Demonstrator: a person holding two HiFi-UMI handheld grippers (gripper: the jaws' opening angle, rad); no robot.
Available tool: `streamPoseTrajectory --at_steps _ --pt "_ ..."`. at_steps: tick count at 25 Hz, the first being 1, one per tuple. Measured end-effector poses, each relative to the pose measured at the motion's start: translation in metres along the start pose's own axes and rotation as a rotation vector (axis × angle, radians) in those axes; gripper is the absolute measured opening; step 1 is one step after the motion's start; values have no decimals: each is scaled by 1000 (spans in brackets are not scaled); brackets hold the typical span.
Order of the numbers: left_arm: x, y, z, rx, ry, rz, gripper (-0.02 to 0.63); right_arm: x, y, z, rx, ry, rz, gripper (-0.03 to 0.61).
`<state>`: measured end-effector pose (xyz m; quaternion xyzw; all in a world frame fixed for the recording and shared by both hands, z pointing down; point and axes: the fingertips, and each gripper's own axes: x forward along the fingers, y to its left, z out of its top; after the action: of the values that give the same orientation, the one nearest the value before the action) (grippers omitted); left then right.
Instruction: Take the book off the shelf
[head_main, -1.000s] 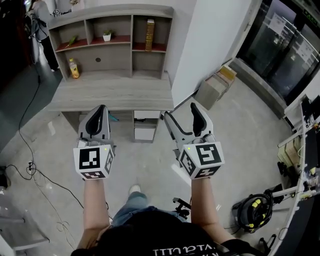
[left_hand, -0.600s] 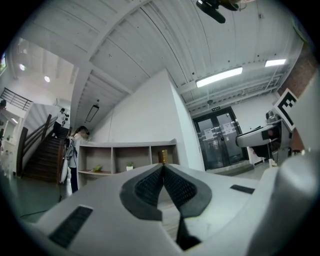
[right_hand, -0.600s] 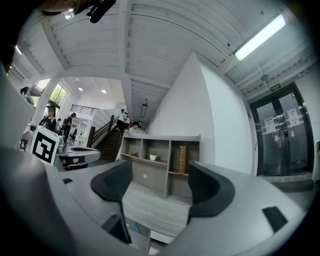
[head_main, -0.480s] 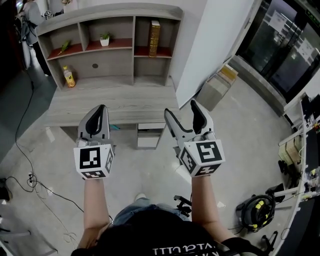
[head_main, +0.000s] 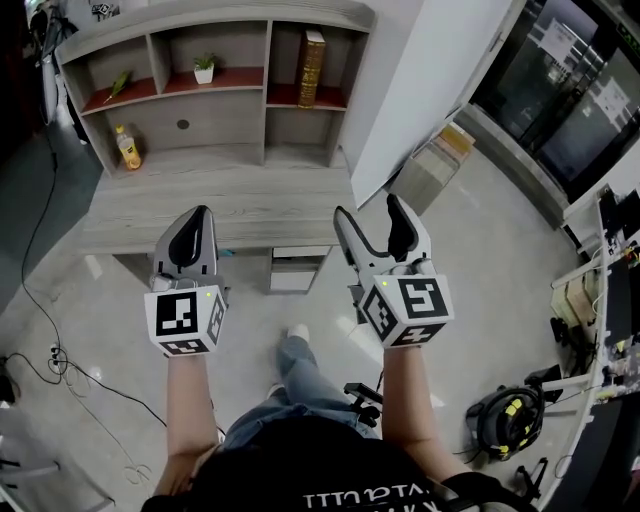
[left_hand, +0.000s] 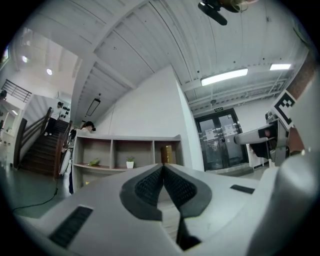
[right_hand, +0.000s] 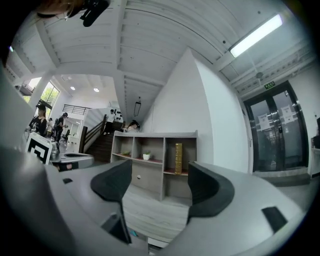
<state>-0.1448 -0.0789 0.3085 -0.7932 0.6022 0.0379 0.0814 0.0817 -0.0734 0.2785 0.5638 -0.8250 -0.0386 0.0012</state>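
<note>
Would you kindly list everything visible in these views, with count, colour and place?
shelf unit: one, grey wood with red boards, against the wall
book: one, brown and gold, upright in the upper right compartment
potted plant: one, green in a white pot, upper middle compartment
green item: one, upper left compartment, too small to identify
bottle: one, yellow, at the shelf's lower left
desk: one, grey wood, below the shelf
drawer unit: one, white, under the desk
cables: several, black, on the floor at left
left gripper: one, grey and black, jaws together, empty
right gripper: one, grey and black, jaws apart, empty
</note>
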Motion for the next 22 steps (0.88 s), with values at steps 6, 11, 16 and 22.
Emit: streamPoseTrajectory --at_steps 6,11,16,22 --pt "23 18 -6 -4 -10 17 12 30 -1 0 -49 -6 -15 354" --pt "46 29 -8 -4 -21 24 12 61 -16 -5 -26 -9 -52 354" --pt "79 47 -19 -9 -13 37 12 106 -24 -15 -10 16 -58 354" --pt "142 73 -31 3 -9 54 12 181 -40 -23 -11 43 -40 354"
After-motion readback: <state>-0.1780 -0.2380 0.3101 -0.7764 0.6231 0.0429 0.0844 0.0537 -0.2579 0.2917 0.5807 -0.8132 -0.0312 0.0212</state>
